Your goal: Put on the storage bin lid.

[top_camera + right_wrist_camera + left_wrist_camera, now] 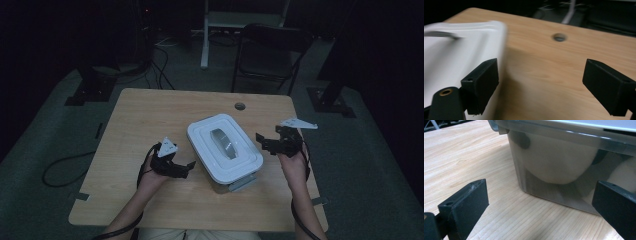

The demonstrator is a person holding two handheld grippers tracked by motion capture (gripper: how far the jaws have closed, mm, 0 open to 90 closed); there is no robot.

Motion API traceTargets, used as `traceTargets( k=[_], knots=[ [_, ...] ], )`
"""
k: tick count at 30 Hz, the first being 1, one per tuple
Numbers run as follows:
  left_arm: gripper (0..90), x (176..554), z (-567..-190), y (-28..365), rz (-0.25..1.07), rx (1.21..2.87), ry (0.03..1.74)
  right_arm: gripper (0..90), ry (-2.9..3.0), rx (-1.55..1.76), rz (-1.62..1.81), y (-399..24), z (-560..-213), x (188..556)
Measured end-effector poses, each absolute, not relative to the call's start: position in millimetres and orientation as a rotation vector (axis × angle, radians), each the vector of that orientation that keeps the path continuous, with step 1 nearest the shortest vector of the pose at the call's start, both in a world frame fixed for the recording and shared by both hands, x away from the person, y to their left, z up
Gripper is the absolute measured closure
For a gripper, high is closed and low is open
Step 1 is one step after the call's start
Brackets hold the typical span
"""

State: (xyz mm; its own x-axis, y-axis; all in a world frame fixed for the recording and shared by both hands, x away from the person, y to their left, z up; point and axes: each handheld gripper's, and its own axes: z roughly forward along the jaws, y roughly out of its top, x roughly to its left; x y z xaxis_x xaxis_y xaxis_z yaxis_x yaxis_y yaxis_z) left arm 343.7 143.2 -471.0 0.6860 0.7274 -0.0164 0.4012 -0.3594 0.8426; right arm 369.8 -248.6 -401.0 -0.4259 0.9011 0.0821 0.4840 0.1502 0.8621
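A box with a white lid (pixel 225 147) and a grey handle (pixel 223 142) stands at the middle of the wooden table (pixel 150 115). Its smoky clear wall (pixel 554 162) shows pale rounded things inside. My left gripper (pixel 186 169) lies just left of the box, and its jaws stand open (pixel 540 195) facing the near corner without touching it. My right gripper (pixel 263 143) hovers at the box's right side. Its jaws are spread wide (pixel 541 75) with nothing between them, and the lid's edge (pixel 454 57) lies beside the left one.
A round cable hole (pixel 240 106) sits in the table behind the box, also in the right gripper view (pixel 559 37). A dark chair (pixel 270 50) stands beyond the far edge. Cables (pixel 60 170) lie on the floor at left.
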Motion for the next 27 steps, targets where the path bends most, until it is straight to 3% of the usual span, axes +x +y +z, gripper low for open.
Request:
traceTargets(
  k=[8,15,27],
  knots=[
    [1.4,347.9,-475.2,141.9,0.450,1.992,0.890,13.3,1.963,1.432,1.096,-267.5,-447.4,390.9],
    [1.4,354.4,-481.4,140.2,0.445,1.978,0.911,13.2,2.060,1.451,1.119,-259.5,-487.2,392.8],
    [1.3,364.1,-484.4,133.8,0.446,1.983,0.930,14.5,2.162,1.388,1.214,-241.9,-504.7,379.2]
  ],
)
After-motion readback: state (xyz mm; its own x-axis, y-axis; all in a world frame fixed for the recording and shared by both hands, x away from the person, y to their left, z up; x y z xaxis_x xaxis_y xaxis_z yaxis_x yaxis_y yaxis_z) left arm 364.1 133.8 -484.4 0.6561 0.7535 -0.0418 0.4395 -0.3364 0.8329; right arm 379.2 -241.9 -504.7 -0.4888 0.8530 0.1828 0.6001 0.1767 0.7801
